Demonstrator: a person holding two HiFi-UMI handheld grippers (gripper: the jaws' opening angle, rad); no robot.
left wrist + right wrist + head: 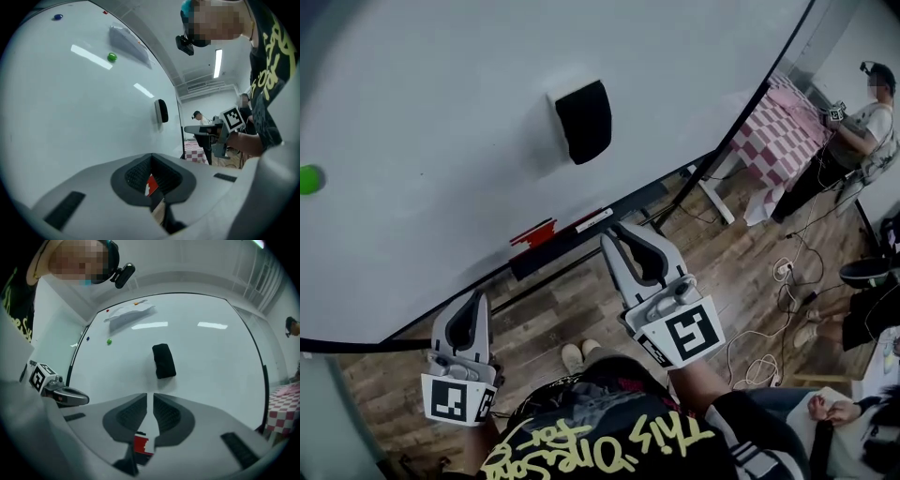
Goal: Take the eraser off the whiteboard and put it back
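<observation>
Eraser [584, 120], black, blocky, clings to glossy whiteboard [441, 94].

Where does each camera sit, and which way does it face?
Head view: on the person's head, looking down at the whiteboard; left gripper, right gripper and shirt show.
Left gripper view: on that gripper, looking along the whiteboard; its shut jaws show.
Right gripper view: on that gripper, facing the whiteboard; its closing, empty jaws show.
Shared: all see the eraser.
</observation>
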